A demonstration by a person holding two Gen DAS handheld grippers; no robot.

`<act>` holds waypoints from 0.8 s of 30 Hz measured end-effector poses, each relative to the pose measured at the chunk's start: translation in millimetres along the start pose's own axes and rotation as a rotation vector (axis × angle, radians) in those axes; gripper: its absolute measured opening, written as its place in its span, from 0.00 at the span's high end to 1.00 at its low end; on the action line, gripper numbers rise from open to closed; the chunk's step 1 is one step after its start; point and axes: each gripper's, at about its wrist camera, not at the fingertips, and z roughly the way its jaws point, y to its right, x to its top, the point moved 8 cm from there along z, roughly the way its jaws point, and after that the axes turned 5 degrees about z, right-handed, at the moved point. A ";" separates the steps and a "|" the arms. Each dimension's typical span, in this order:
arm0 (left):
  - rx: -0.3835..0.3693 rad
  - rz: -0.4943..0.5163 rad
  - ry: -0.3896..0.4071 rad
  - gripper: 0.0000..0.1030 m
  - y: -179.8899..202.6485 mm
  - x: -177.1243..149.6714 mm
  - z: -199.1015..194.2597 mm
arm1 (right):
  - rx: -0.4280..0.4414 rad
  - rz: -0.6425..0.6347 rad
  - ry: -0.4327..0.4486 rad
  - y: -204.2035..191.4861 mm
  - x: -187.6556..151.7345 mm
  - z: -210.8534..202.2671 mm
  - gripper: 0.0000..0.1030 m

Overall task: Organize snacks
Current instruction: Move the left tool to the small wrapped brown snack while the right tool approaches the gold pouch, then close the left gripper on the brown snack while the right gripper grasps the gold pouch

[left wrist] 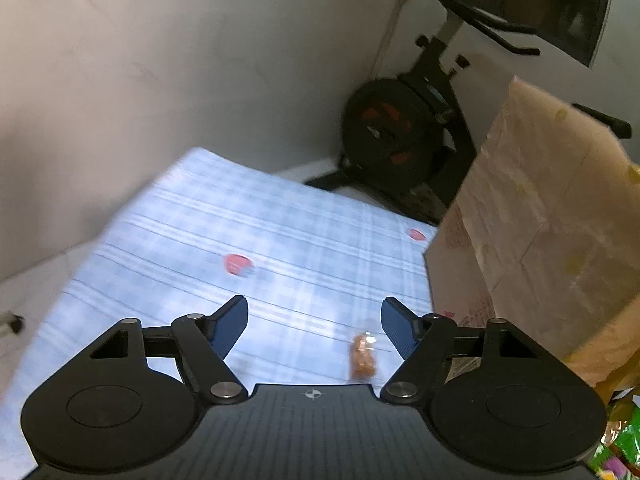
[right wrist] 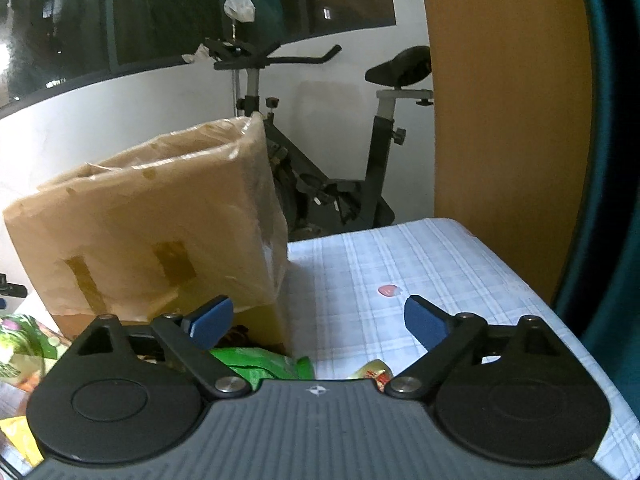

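Both grippers gape, holding nothing: left gripper (left wrist: 314,328), right gripper (right wrist: 318,322); one brown wrapped snack (left wrist: 363,357) lies on the checked cloth (left wrist: 192,232) just left of the one cardboard box (right wrist: 152,216); one green snack bag (right wrist: 262,364) sits at that box's foot.

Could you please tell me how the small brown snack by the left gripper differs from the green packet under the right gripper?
The small brown snack is small and orange-brown; the green packet is bright green and looks larger. The brown snack lies alone on the checked cloth; the green packet sits beside the cardboard box. Both are ungripped.
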 end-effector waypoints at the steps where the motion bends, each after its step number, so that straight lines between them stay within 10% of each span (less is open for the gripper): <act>1: -0.013 0.007 -0.011 0.28 3.0 -1.3 6.9 | -0.006 -0.001 -0.006 1.4 -1.2 1.7 0.10; 24: -0.019 0.208 -0.155 0.81 25.3 -32.5 45.4 | -0.022 0.059 -0.076 17.2 -16.2 21.9 0.18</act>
